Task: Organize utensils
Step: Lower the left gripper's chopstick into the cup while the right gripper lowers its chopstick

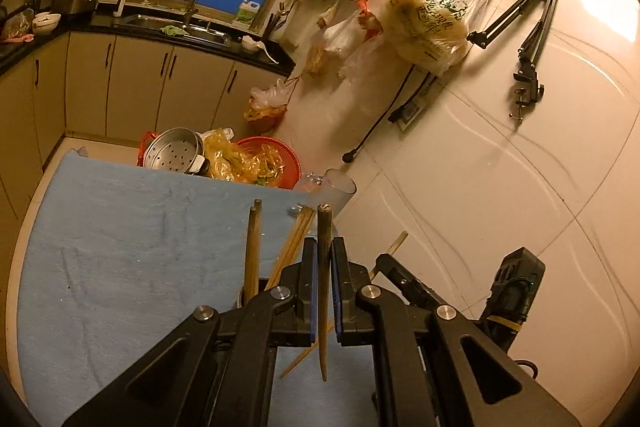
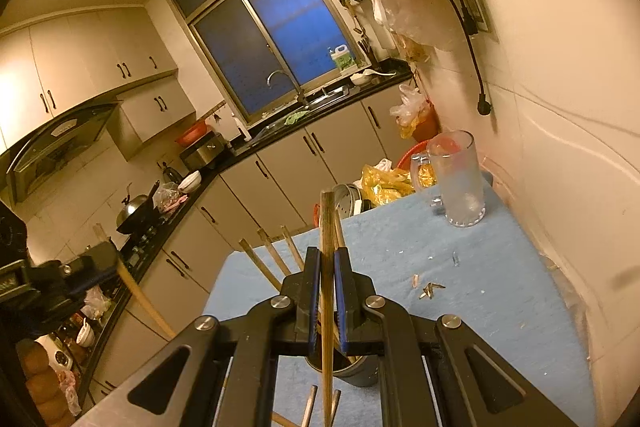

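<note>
Blue cloth (image 1: pixel 132 247) covers the table, w/ tiled wall on its right side and kitchen counter w/ sink (image 1: pixel 176 27) beyond. Far end of the table: 1 red basket (image 1: pixel 276 163) of yellowish bags, 1 perforated steel pot (image 1: pixel 172 151), 1 glass mug (image 2: pixel 456 179) standing upright on the cloth near the wall. 1 dark utensil cup (image 2: pixel 356 371) sits on the cloth just under the right gripper, several chopsticks leaning out of it; exact count can't be told, at least 3 tips fan out to its left. Small scraps (image 2: pixel 430 289) litter the cloth btwn cup and mug. Left gripper (image 1: pixel 325 287): jaws narrow, clamped on 1 chopstick (image 1: pixel 323 227), held roughly upright above the cloth. Right gripper (image 2: pixel 327 291): jaws narrow too, clamped on 1 brown chopstick (image 2: pixel 327 223), its lower end beside the cup.
</note>
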Demonstrator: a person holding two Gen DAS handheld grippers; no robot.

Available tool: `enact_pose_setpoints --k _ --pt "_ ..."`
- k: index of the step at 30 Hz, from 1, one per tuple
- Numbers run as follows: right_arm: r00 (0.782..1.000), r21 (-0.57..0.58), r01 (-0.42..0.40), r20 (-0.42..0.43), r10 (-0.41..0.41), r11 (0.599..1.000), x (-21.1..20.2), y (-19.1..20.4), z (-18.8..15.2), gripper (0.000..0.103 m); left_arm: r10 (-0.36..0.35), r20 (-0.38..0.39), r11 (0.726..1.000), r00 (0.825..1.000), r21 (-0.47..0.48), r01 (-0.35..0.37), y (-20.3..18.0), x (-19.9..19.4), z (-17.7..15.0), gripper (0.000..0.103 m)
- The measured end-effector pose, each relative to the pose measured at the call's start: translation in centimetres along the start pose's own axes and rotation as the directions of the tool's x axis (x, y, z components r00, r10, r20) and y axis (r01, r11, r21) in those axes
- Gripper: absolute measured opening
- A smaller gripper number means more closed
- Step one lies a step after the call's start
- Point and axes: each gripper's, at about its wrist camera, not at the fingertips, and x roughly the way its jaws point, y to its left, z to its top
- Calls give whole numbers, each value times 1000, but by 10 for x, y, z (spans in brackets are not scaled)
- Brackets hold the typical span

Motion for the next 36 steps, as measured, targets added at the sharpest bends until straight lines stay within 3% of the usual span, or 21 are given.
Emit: enact_pose_setpoints --k 11,19,24,36 --pt "999 -73 19 46 -16 997 -3 12 27 8 47 76 998 996 35 -50 2 -10 24 6" --pt "998 -118 30 66 -22 993 3 25 39 8 137 119 985 983 92 -148 7 14 30 6" --pt "997 -146 32 81 -21 989 5 32 44 8 153 132 979 979 114 -168 8 28 27 6" --pt "996 -178 62 74 -50 982 31 30 47 8 194 89 970 977 129 -204 17 65 19 6"
